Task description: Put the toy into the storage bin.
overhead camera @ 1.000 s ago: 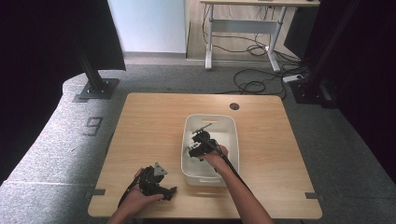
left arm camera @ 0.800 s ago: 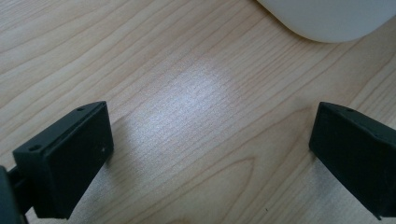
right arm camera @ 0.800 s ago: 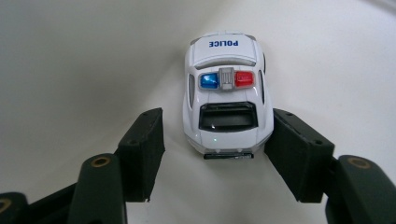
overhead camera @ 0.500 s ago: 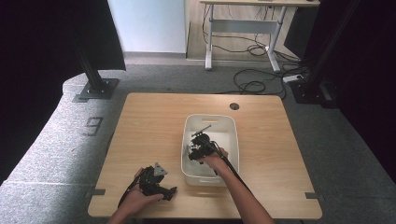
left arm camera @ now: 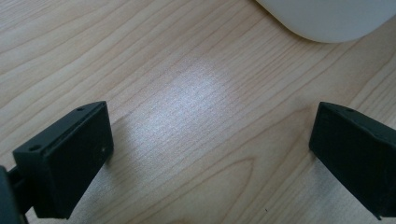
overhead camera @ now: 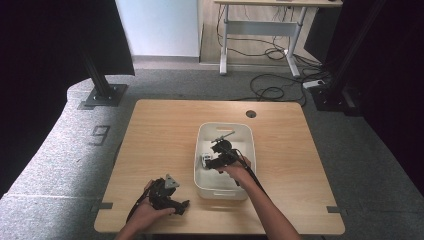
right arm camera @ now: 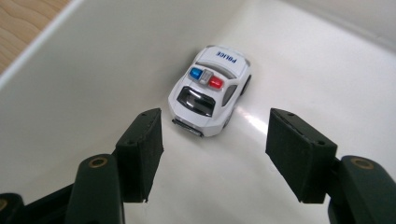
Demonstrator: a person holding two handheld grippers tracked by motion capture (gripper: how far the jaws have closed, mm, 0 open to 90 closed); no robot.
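The right claw point(right arm camera: 215, 154) hangs inside the white tub point(overhead camera: 224, 187), its jaws parted and having just widened again after a brief squeeze, with nothing pressed between them. Just ahead of the pads sits a white toy police car point(right arm camera: 210, 91) (red and blue lights on the roof, "POLICE" on the far end), resting on the tub floor toward the 9 o'clock wall in the high view point(overhead camera: 206, 160), free of both jaws. Compared with a second earlier, the right hand point(overhead camera: 235, 172) has drawn back slightly toward 6 o'clock and lifted a little; the car has kept its spot.

The left claw point(left arm camera: 212, 154) stays parked near the counter's point(overhead camera: 160, 130) 7 o'clock corner, jaws wide apart over bare wood, the tub's rounded corner at 1 o'clock of it.

The pale wooden counter has a round cable hole point(overhead camera: 251, 114) at 12 o'clock. Grey carpet surrounds it, with black stands point(overhead camera: 102, 92), loose cables point(overhead camera: 272, 90) and a second desk point(overhead camera: 260, 30) beyond.
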